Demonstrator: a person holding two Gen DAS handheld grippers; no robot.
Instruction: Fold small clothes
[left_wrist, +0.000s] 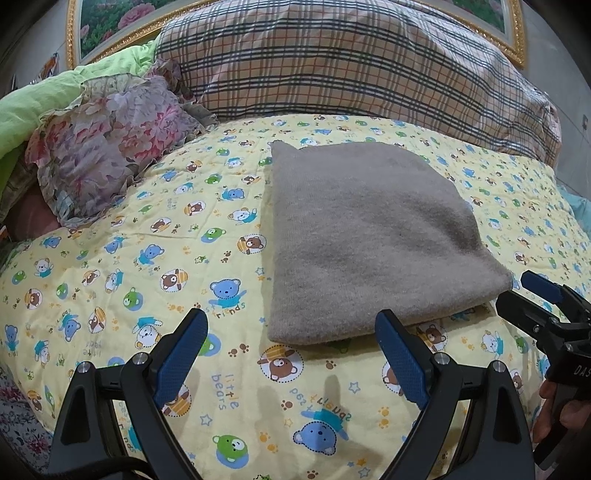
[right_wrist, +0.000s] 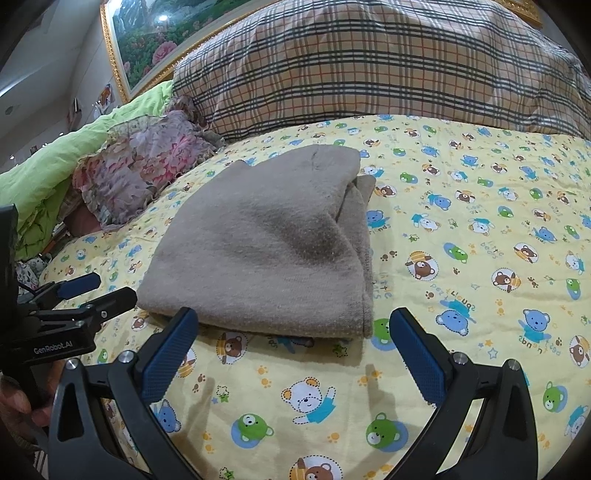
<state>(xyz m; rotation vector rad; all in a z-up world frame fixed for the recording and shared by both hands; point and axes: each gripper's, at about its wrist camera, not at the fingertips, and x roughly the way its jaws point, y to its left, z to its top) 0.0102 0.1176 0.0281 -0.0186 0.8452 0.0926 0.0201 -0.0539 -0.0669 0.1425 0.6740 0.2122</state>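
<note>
A grey-brown knitted garment (left_wrist: 365, 236) lies folded in a flat stack on the yellow bear-print quilt (left_wrist: 147, 258). It also shows in the right wrist view (right_wrist: 258, 243), with folded layers at its right edge. My left gripper (left_wrist: 291, 328) is open and empty, just in front of the garment's near edge. My right gripper (right_wrist: 295, 328) is open and empty, also just before the near edge. The right gripper shows at the right of the left wrist view (left_wrist: 546, 295). The left gripper shows at the left of the right wrist view (right_wrist: 85, 291).
A large plaid pillow (left_wrist: 351, 62) lies behind the garment. A floral ruffled cushion (left_wrist: 107, 147) and green bedding (left_wrist: 44, 99) sit at the left. A gold-framed flower picture (right_wrist: 147, 40) hangs behind. The quilt (right_wrist: 480, 240) stretches to the right.
</note>
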